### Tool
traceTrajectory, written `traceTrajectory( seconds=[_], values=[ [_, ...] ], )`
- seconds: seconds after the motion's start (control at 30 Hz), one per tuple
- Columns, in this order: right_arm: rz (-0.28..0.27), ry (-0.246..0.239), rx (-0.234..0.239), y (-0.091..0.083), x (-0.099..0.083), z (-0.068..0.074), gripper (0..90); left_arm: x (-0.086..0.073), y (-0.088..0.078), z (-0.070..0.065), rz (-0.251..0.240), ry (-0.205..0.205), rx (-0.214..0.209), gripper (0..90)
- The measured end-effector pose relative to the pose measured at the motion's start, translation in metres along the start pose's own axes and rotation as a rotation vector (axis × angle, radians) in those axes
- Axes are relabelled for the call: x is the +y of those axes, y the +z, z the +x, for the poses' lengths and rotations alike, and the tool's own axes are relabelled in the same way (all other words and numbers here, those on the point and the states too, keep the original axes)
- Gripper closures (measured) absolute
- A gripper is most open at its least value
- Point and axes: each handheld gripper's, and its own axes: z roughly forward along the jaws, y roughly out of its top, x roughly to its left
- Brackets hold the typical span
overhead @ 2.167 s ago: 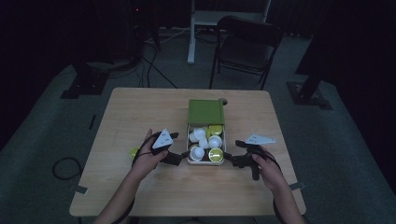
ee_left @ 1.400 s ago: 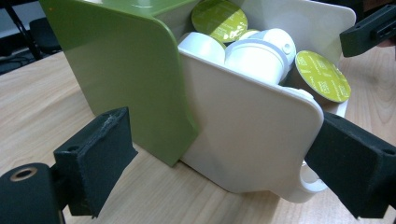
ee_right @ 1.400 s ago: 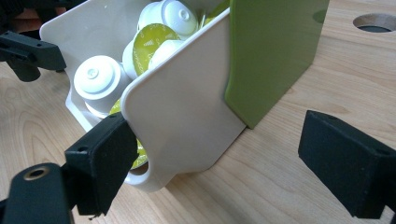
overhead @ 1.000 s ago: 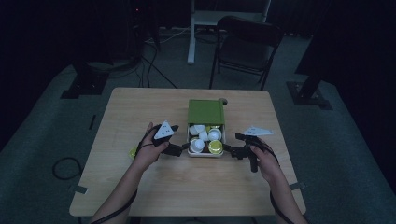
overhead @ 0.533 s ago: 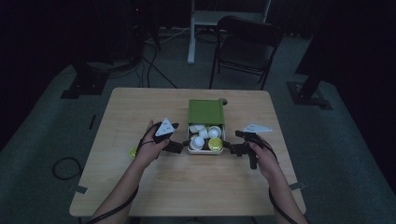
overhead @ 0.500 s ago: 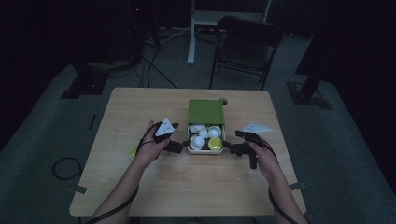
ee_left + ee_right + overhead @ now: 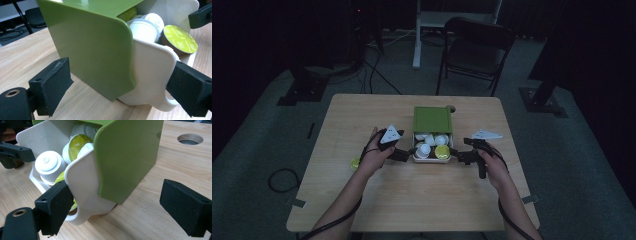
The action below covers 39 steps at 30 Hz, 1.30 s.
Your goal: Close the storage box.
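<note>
A green box (image 7: 432, 119) stands mid-table with its white drawer (image 7: 432, 159) partly out toward me, holding several coffee capsules, among them a white one (image 7: 425, 149) and a lime-lidded one (image 7: 442, 151). My left gripper (image 7: 404, 156) is at the drawer's left front corner. In the left gripper view this gripper (image 7: 121, 75) is open, straddling the green box (image 7: 92, 45) and drawer (image 7: 152, 72); one jaw rests on the drawer front. My right gripper (image 7: 459, 156) is at the right front corner. It (image 7: 118, 200) is open, one jaw against the drawer (image 7: 82, 187).
A lone yellow capsule (image 7: 355, 163) lies on the table by my left wrist. A round cable hole (image 7: 451, 108) sits in the tabletop behind the box. A chair (image 7: 474, 47) stands beyond the far edge. Bare wood spreads on both sides and in front.
The drawer has slid a little farther into the green box, and both hands have followed it away from me. Over the last half second nothing visibly moves.
</note>
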Motion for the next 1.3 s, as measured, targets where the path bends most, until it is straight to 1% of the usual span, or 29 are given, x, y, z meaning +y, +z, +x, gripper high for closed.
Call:
traceTrajectory(
  seconds=[0.13,0.3,0.53,1.03,1.3],
  values=[
    [-0.001,0.002,-0.003,0.001,0.001,-0.001,11.6,0.001,0.002,0.002,0.002,0.003,-0.001,9.6],
    [0.002,0.003,-0.009,0.003,0.003,-0.003,11.6,0.002,0.003,0.004,0.003,0.005,0.008,9.6],
    [-0.001,0.010,-0.020,0.006,0.004,-0.004,11.6,0.001,0.005,0.007,-0.005,-0.008,0.011,9.6],
    [-0.004,0.032,-0.030,0.012,0.008,-0.009,11.6,0.005,0.009,0.013,0.003,0.008,0.027,9.6],
    [-0.005,0.047,-0.041,0.016,0.009,-0.011,11.6,0.007,0.013,0.017,0.005,0.005,0.029,9.6]
  ],
)
